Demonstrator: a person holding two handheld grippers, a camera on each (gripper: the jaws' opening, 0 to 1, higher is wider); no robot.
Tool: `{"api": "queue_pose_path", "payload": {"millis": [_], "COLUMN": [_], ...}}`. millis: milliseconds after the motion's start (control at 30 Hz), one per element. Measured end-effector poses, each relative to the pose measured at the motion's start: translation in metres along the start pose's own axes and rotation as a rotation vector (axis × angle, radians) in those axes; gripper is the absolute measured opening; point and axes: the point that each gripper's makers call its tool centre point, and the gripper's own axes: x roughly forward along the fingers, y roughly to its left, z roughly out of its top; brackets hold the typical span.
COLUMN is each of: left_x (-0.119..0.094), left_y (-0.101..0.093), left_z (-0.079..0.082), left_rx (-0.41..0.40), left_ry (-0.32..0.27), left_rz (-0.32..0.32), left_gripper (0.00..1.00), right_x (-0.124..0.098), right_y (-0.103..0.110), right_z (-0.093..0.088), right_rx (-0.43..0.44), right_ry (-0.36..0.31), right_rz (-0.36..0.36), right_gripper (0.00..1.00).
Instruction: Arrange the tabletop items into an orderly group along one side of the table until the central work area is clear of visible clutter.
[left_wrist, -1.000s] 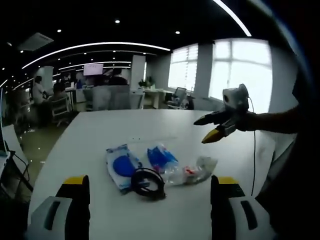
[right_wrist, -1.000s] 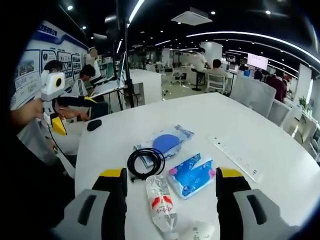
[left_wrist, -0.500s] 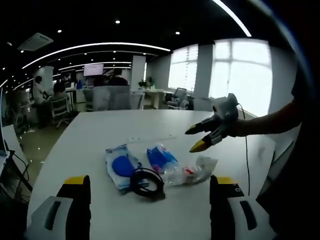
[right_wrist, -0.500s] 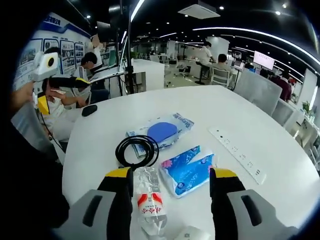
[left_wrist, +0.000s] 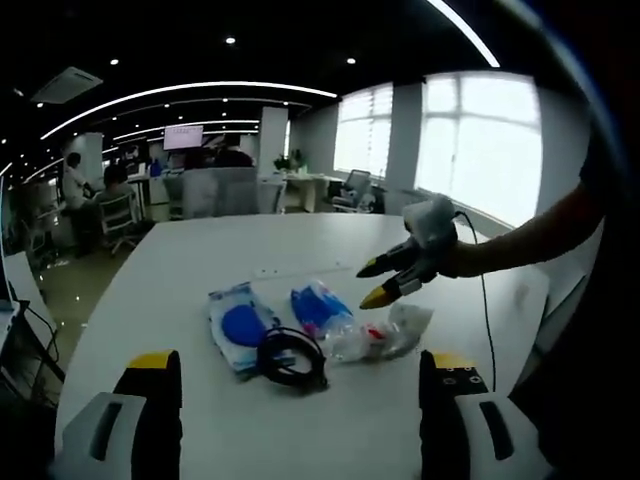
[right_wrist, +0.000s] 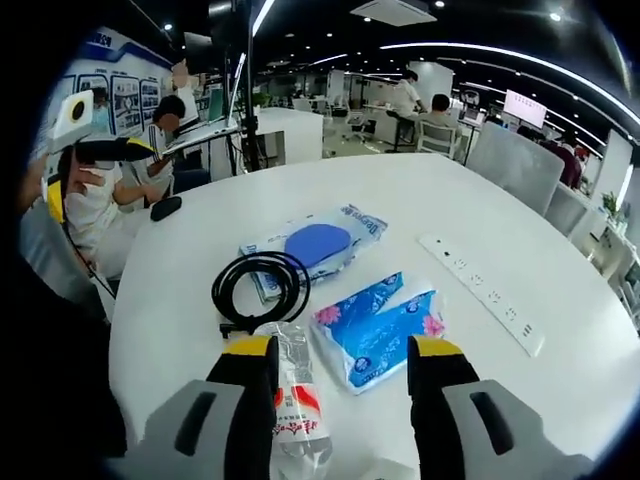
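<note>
A small heap lies on the white table (left_wrist: 180, 260): a clear packet with a blue disc (left_wrist: 238, 325), a black cable coil (left_wrist: 290, 355), a blue tissue pack (left_wrist: 318, 305) and a crushed plastic bottle (left_wrist: 388, 335). My left gripper (left_wrist: 300, 362) is held open, short of the heap. My right gripper (left_wrist: 372, 285) comes in from the right, open, just above the bottle and tissue pack. In the right gripper view my right gripper (right_wrist: 342, 350) is open; the bottle (right_wrist: 295, 400) lies by its left jaw, the tissue pack (right_wrist: 375, 325) lies ahead, and the coil (right_wrist: 255, 285) and disc packet (right_wrist: 315, 245) sit beyond.
A white power strip (right_wrist: 485, 295) lies on the table to the right of the heap. A small black object (right_wrist: 165, 208) sits near the table's left edge, close to my left gripper (right_wrist: 100, 172). People sit at desks behind, with office chairs around.
My right gripper has moved in and down toward the heap, so the bottle and tissue pack now lie close at its jaws. The left gripper has hardly moved.
</note>
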Motion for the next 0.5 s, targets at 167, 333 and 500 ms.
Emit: {"api": "queue_pose_path", "payload": {"millis": [167, 333, 500], "left_x": [-0.001, -0.002, 0.001], "left_y": [-0.001, -0.003, -0.005], "left_z": [0.000, -0.001, -0.004], "left_rx": [-0.004, -0.010, -0.003], "left_ry": [-0.003, -0.004, 0.007], "left_rz": [-0.001, -0.005, -0.012], "left_gripper": [0.97, 0.97, 0.96], "right_x": [0.007, 0.018, 0.029], "right_y": [-0.002, -0.001, -0.002], "right_z": [-0.004, -0.008, -0.016], "right_rx": [0.003, 0.002, 0.005], "right_ry": [0.018, 0.034, 0.063], "right_rz": [-0.008, -0.009, -0.007], "right_gripper": [0.42, 0.39, 0.35]}}
